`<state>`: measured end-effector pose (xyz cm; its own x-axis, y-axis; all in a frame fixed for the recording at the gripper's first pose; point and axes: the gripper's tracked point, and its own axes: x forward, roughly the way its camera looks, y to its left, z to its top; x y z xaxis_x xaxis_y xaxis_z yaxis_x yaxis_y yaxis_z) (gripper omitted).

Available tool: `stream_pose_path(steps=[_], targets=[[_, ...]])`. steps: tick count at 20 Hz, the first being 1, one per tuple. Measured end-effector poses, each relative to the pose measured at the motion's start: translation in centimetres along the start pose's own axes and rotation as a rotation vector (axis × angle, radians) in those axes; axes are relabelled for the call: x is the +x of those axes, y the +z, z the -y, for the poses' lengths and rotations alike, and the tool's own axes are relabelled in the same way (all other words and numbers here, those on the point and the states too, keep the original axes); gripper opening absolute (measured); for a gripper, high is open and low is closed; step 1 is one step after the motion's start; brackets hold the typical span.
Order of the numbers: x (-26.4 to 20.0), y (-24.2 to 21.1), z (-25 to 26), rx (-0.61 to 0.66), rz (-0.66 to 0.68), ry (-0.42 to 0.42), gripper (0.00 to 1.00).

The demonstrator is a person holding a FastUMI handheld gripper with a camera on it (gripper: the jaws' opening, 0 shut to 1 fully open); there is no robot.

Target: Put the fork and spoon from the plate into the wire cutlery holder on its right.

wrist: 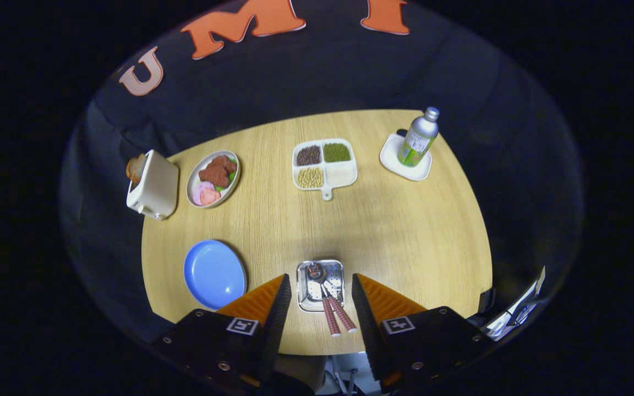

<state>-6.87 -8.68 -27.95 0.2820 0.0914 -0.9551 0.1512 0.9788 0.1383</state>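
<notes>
Fork and spoon are seen lying together in the wire cutlery holder, heads down in the basket and striped handles sticking out over its near rim toward 6 o'clock. The handles are crossed just above the rim; which handle belongs to which can't be told. The holder is set at the table's 6 o'clock edge, w/ the blue plate just beside it at 9 o'clock, bare. So, judging by the layout, both pieces are taken as delivered and the task is approx. complete.

The tongs are spread wide and nothing is gripped. The holder is framed between the two fingers w/ neither touching it. Prob. reason: a wide gap lets the handles be let go and cleared w/o snagging.

Handles left proud of the rim are a plus, since a re-grasp is made easy. They lean outward, though, so a knock from a finger could tip them out.

Farther back, well apart from the work:
- toaster at 10 o'clock
- food plate next to it
- divided bean tray at 12
- bottle upright on its coaster at 1–2 o'clock

None of these is in the way.
</notes>
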Motion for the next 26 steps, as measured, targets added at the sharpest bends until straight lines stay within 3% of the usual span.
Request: stream_pose_path(steps=[3, 9, 14, 21, 26], targets=[[-1.9, 3.7, 0.4, 0.033, 0.212, -0.014, 0.81], [-7.2, 7.3, -0.9, 0.04, 0.559, 0.031, 0.84], [-12.8, 9.0, -1.0, -0.071, 0.839, -0.031, 0.85], [-16.1, 10.5, -2.6, -0.103, 1.005, -0.064, 0.97], [-17.7, 11.5, -3.1, -0.104, 1.092, -0.061, 0.97]])
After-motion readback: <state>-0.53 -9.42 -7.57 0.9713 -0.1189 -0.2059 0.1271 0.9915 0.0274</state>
